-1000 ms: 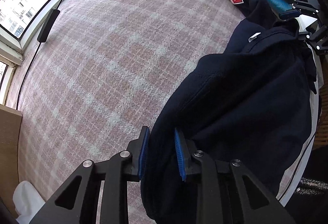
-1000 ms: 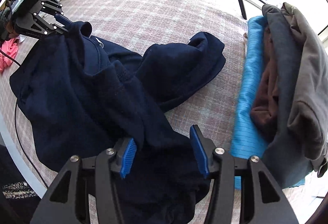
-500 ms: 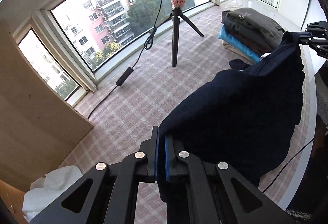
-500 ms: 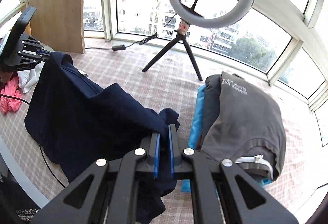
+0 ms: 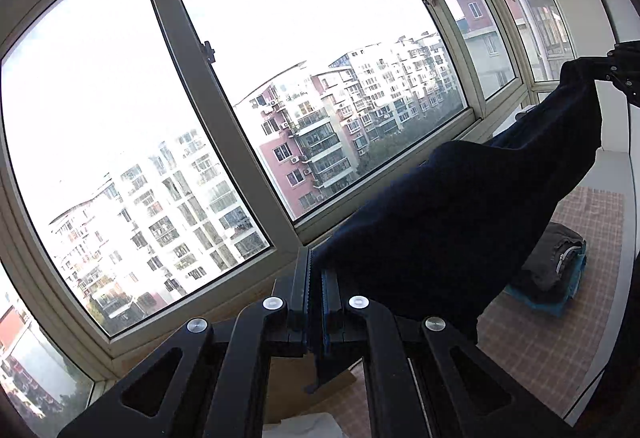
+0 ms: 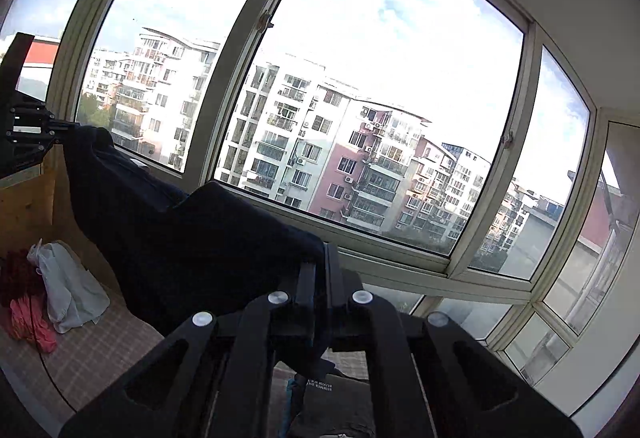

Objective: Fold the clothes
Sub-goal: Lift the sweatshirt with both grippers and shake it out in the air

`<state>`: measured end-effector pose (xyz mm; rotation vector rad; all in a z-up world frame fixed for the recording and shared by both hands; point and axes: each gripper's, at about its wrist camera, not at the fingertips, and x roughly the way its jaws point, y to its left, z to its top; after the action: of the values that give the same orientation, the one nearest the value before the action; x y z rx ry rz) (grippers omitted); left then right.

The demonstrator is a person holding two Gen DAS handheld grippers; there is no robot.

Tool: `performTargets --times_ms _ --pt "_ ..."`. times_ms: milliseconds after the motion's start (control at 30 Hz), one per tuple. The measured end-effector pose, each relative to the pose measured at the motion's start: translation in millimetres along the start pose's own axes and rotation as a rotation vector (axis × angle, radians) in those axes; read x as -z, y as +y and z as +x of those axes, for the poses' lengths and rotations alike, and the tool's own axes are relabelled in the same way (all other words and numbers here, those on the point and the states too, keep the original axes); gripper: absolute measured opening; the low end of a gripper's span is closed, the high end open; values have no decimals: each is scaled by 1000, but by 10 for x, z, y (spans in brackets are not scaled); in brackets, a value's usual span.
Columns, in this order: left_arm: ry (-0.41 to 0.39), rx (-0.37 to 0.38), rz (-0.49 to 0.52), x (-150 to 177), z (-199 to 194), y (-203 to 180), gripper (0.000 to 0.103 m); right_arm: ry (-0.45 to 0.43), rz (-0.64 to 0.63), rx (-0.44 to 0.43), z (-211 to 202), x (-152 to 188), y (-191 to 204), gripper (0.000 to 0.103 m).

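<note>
**Navy garment held up between two clamped grippers**

Navy fabric fills the near part of both wrist views. In the left wrist view the left gripper [image 5: 316, 294] has its blue-lined fingers [image 5: 329, 290] pressed nearly together, with an edge of the navy garment [image 5: 452, 222] pinched between them and a short tail of cloth hanging below the jaws. In the right wrist view the right gripper [image 6: 320, 286] is likewise closed to a narrow slit on another edge of the same garment [image 6: 192, 238], a bit of cloth drooping beneath it.

From each grip the garment runs off toward the other gripper, sagging in the middle, so it hangs in the air between the two rather than lying on the surface. The right gripper shows at the far right edge of the left view [image 5: 624, 69], the left gripper at the far left edge of the right view [image 6: 28, 141], each with cloth at its tips.

Below and beyond the garment lies the pink checked cloth [image 5: 560, 338] that covers the table. On it sits a stack of folded clothes [image 5: 556, 270], dark grey over bright blue; the right view shows the stack just beneath its gripper. On the other side lie a white cloth [image 6: 68, 286] and a red and pink heap [image 6: 24, 302], beside a wooden board [image 6: 28, 205].

Farthest off, large windows [image 5: 240, 97] look out on apartment blocks [image 6: 320, 141] under a bright sky.
</note>
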<state>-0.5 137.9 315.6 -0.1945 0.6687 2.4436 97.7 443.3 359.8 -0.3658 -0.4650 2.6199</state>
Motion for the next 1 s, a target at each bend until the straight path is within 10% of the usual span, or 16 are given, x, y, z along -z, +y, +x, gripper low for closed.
performTargets --times_ms 233,500,767,1000 --pt "-48 -101 9 -189 -807 111 3 -76 6 17 -575 -342 128 3" --pt "37 -148 48 43 -339 169 4 -101 -3 15 -490 -447 274 3" --pt "236 -131 44 780 931 244 4 11 -92 12 966 -274 935 3" --pt "528 -48 55 2099 2707 -41 4 293 -175 -72 2738 975 2000 3"
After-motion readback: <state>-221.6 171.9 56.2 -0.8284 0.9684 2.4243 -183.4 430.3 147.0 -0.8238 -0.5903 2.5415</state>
